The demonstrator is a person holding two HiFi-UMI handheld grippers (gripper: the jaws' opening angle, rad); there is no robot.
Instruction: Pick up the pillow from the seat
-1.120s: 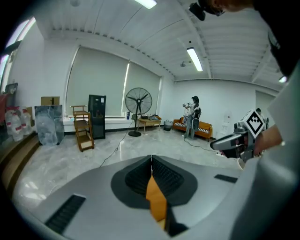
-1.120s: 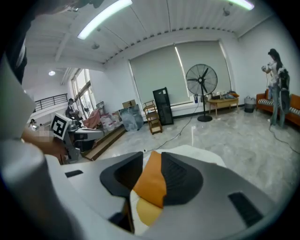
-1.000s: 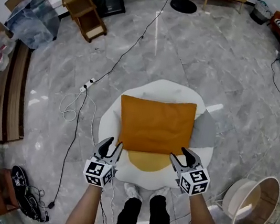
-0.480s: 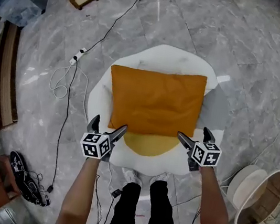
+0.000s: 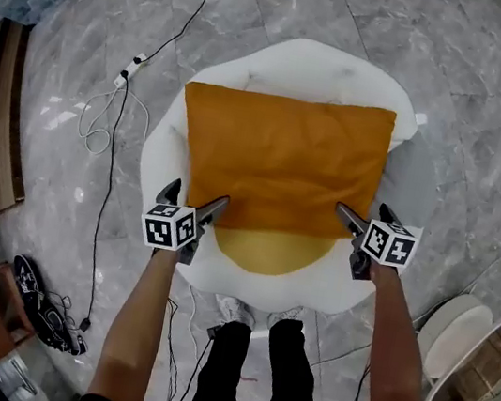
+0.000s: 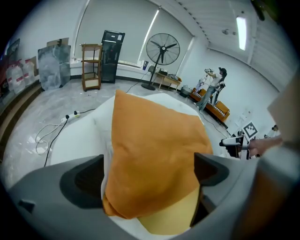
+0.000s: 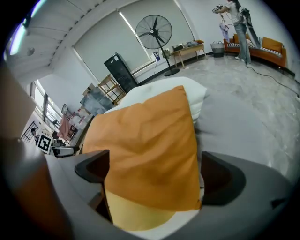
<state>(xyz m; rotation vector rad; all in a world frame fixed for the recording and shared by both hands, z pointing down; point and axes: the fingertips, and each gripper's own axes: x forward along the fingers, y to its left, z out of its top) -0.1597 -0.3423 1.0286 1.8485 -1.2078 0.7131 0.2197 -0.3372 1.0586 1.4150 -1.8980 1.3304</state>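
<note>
Lying flat on the white round seat, the orange pillow filled the middle of the head view and covered the far part of a yellow seat pad. The left gripper sat at its near left corner and the right gripper at its near right corner, both with jaws that had just been opening and stood wide apart, clamping nothing. Risk noted: two corner holds on a soft, broad item would likely let the middle sag, and uneven closing could twist it or drop one side. Left gripper view: the pillow's corner lay between the spread jaws, pads not pressing, with the yellow pad directly under it. Risk noted: a bite taken too low could gather the pad with the pillow and drag it off the seat. Right gripper view: the opposite corner lay between equally wide jaws, unpressed, the pad showing below. Risk noted: a shallow bite might catch only loose cover fabric and slip free on lifting.
</note>
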